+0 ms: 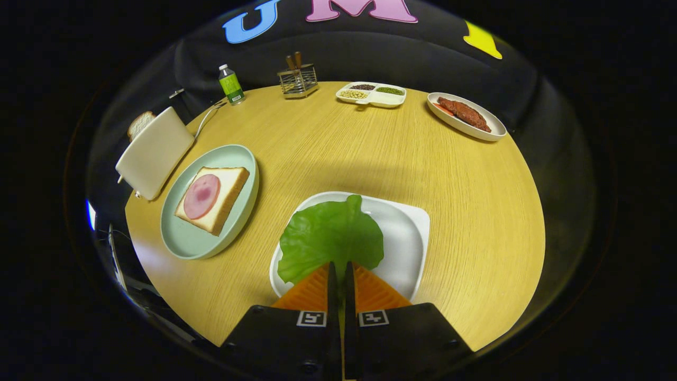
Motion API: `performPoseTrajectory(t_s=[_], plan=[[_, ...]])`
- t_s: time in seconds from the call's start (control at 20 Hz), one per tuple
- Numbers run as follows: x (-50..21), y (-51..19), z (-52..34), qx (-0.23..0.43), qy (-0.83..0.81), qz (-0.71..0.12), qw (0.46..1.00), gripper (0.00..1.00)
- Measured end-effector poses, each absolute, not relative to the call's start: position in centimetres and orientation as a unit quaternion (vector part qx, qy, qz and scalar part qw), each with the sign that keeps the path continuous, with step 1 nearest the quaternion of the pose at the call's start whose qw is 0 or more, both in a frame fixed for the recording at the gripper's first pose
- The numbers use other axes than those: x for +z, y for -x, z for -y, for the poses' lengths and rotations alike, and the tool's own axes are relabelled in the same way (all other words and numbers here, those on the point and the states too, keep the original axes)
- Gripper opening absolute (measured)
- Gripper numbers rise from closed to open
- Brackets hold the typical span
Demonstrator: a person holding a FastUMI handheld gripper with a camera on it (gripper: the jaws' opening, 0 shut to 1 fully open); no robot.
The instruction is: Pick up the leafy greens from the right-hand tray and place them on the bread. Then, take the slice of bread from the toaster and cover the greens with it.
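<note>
Lettuce leaf (330, 238): I see one broad, green, ruffled leaf, flat on the white tray (407, 238).
Leaf axis: roughly round; its slight length runs from the fingers away toward the far side of the table (370, 153).
Leaf versus claw (341, 270): near edge sits between the fingertips.
Claw state: fingers nearly closed, a thin gap left, pinching the leaf's near edge.
Bread (214, 198): slice topped with ham (201, 196), on the green plate (232, 159), left of the tray.
Toaster (153, 151): beyond the plate, second slice (139, 124) sticking up.
</note>
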State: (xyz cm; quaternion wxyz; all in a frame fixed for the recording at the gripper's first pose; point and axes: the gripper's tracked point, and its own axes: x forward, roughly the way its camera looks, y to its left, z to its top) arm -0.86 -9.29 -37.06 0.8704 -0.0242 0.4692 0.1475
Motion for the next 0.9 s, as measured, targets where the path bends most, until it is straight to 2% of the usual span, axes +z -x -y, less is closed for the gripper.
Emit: performPoseTrajectory(t_s=[0.55, 0.9], plan=[[-32.6, 0.2, 8.8, 0.148, -0.052, -0.452, 0.878, 0.07], [-27.2, -0.1, 4.4, 0.219, -0.018, -0.403, 0.889, 0.07]])
